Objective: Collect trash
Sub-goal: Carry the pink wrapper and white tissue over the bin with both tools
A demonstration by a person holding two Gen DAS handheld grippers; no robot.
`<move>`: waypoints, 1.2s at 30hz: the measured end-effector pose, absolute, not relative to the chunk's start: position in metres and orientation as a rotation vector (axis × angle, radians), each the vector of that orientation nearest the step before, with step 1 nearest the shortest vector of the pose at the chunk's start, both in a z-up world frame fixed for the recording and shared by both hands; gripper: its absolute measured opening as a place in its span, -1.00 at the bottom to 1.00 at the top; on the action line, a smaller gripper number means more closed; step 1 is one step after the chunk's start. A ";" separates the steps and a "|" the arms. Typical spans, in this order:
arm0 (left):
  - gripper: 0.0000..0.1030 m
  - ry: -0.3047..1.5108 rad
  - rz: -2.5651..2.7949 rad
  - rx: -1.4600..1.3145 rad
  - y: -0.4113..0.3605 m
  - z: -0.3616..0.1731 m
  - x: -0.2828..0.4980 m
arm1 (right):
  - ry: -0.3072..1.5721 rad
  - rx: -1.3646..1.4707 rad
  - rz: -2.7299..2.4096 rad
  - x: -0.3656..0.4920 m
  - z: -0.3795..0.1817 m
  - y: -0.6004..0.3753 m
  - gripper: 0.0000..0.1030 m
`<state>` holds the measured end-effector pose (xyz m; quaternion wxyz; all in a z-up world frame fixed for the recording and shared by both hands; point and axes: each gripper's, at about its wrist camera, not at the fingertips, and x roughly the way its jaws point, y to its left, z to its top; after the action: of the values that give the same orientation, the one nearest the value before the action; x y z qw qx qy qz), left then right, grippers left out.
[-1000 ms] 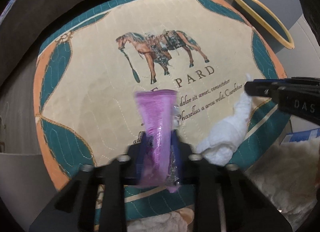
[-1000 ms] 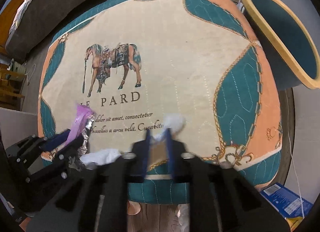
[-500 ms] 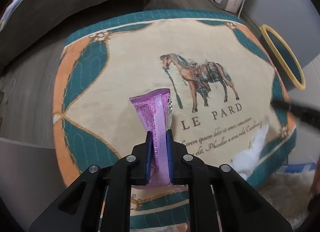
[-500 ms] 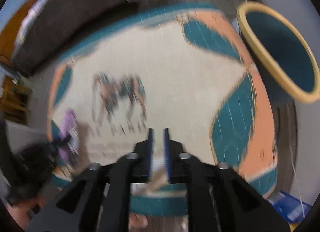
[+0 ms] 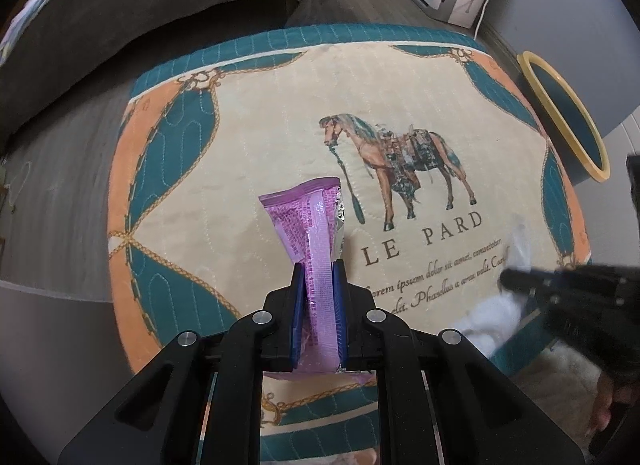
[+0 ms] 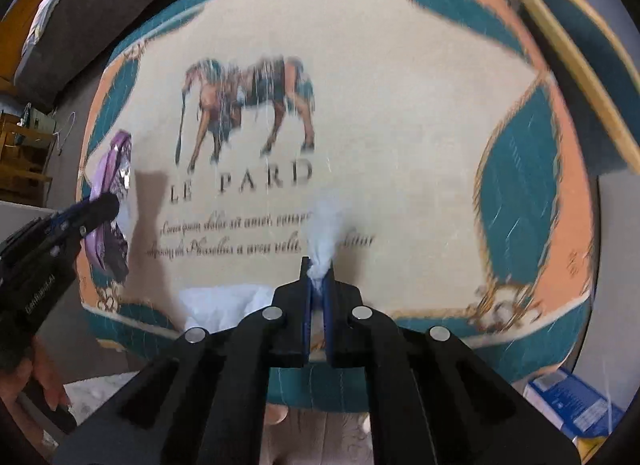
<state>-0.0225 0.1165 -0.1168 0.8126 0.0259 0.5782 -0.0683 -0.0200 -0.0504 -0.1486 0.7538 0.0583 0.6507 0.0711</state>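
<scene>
My left gripper (image 5: pixel 319 265) is shut on a purple foil wrapper (image 5: pixel 310 221) and holds it above the near left part of the horse-print tablecloth (image 5: pixel 280 113). The wrapper also shows in the right wrist view (image 6: pixel 110 181), at the far left. My right gripper (image 6: pixel 319 263) is shut on a crumpled white tissue (image 6: pixel 326 225), held above the table's near edge; more tissue (image 6: pixel 224 303) hangs below left. The right gripper shows in the left wrist view (image 5: pixel 508 277) at the right, with the tissue (image 5: pixel 492 321) under it.
A teal bin with a yellow rim (image 5: pixel 564 113) stands past the table's right edge; it also shows in the right wrist view (image 6: pixel 580 41). A dark sofa (image 5: pixel 140 5) lies behind the table. A blue box (image 6: pixel 572 401) lies on the floor at the right.
Both grippers have risen with their loads. The left one swung left with the wrapper. The right one lifted the tissue and its view is blurred by motion.
</scene>
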 end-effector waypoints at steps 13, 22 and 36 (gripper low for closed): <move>-0.72 1.100 -0.181 0.064 0.096 -0.077 -0.013 | 1.163 -0.004 0.183 0.010 -0.057 -0.068 -0.92; -0.72 1.044 -0.201 0.128 0.078 -0.065 -0.003 | 1.058 -0.002 0.164 0.049 -0.018 -0.107 -0.92; -0.72 1.066 -0.236 0.135 0.033 -0.069 0.004 | 1.019 0.007 0.191 0.063 -0.012 -0.130 -0.92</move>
<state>0.0041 0.0334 -0.0694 0.8524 0.0643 0.5066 -0.1120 0.0635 -0.1304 -0.0124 0.8686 0.0034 0.4871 0.0915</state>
